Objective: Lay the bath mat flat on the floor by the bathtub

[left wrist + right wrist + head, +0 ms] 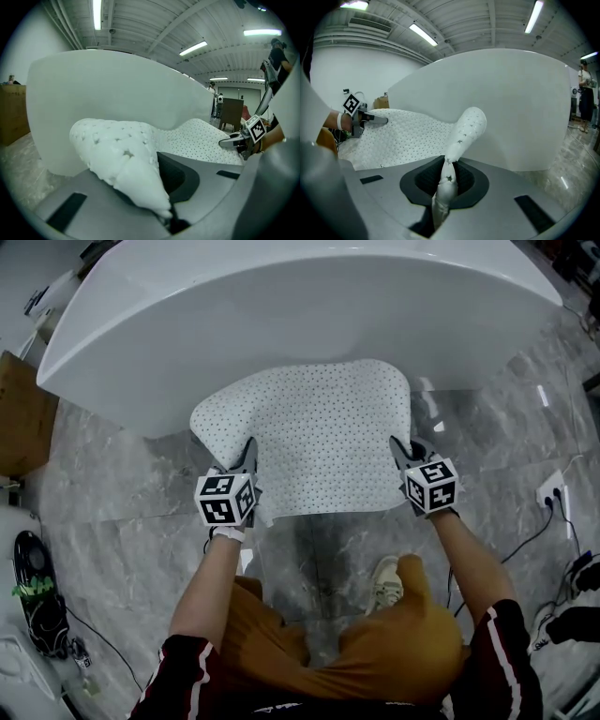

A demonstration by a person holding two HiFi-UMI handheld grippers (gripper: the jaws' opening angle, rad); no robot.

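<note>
A white perforated bath mat [314, 432] is held spread out above the grey marble floor [141, 521], its far edge up against the side of the white bathtub [281, 306]. My left gripper [246, 457] is shut on the mat's near left edge, where the mat bunches into a fold [117, 154] over the jaws. On the near right edge my right gripper [401, 454] is shut too, with a pinched fold of mat [459, 140] rising from its jaws. Each gripper view shows the other gripper across the mat [197, 138] [403, 136].
A brown cardboard box [21, 418] stands left of the tub. A dark shoe [37, 592] lies at the lower left. A wall socket [551, 489] with cables lies on the floor at right. The person's knees and a shoe [384, 582] are below the mat.
</note>
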